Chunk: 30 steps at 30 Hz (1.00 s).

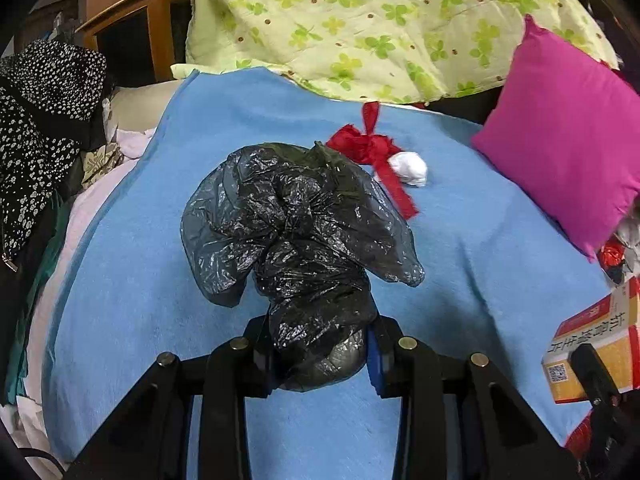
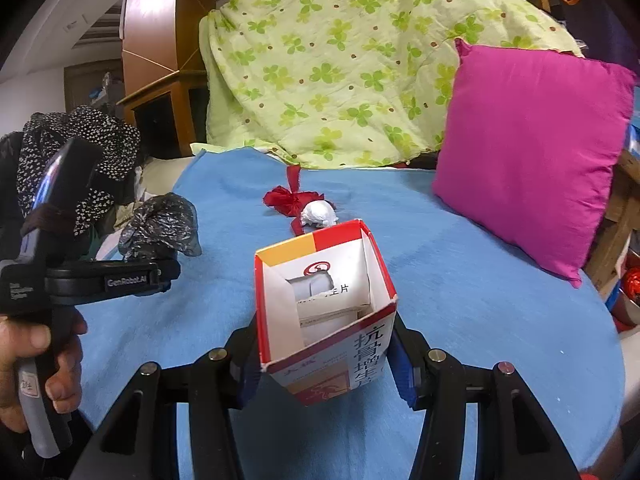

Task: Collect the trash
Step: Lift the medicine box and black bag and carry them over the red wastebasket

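The black trash bag [image 1: 304, 240] was clamped at its bunched neck in the left gripper [image 1: 320, 356], its loose body billowing forward over the blue blanket [image 1: 460, 280]. The open-topped medicine box [image 2: 326, 312] stood upright, pinched between the right gripper's [image 2: 324, 364] pads. The uncollected red ribbon scrap [image 1: 372, 148] and white paper wad [image 1: 410, 168] lay touching, straight ahead beyond both grippers, apparently nearer the left.
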### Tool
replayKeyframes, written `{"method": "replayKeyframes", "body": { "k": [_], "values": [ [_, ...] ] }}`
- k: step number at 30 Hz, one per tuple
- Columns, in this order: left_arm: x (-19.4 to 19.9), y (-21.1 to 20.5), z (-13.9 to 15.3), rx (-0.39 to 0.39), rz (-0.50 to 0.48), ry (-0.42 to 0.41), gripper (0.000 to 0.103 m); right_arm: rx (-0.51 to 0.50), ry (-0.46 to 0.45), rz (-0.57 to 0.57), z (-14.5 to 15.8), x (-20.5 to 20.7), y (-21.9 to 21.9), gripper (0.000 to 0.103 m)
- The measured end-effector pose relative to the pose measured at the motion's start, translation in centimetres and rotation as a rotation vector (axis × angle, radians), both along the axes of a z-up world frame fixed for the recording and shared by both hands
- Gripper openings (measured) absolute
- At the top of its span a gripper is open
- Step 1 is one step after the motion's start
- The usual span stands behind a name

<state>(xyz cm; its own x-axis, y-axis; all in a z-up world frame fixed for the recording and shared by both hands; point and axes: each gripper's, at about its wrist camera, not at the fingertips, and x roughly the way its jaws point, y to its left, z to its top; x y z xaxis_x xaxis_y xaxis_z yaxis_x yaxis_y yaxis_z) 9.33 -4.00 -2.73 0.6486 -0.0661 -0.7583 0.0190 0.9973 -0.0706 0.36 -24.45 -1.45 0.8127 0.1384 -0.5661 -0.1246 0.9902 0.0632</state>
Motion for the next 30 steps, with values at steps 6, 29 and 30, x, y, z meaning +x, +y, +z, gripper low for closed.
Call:
{"method": "replayKeyframes", "body": {
  "k": [6, 29, 30],
  "values": [
    [-2.4, -1.7, 0.7, -0.014, -0.047, -0.007, 0.036, -0.004, -0.001, -0.033, 0.6, -1.9, -1.3, 0.056],
    [-6.6, -10.7, 1.5, -0.013, -0.259, -0.004, 0.036, -0.024, 0.029, -0.271, 1.2, -7.7, -11.3, 0.056],
    [-6.7, -11.0, 1.6, -0.012, -0.266, -0.004, 0.036, -0.024, 0.029, -0.28, 1.2, -7.9, -11.7, 0.056]
  ]
}}
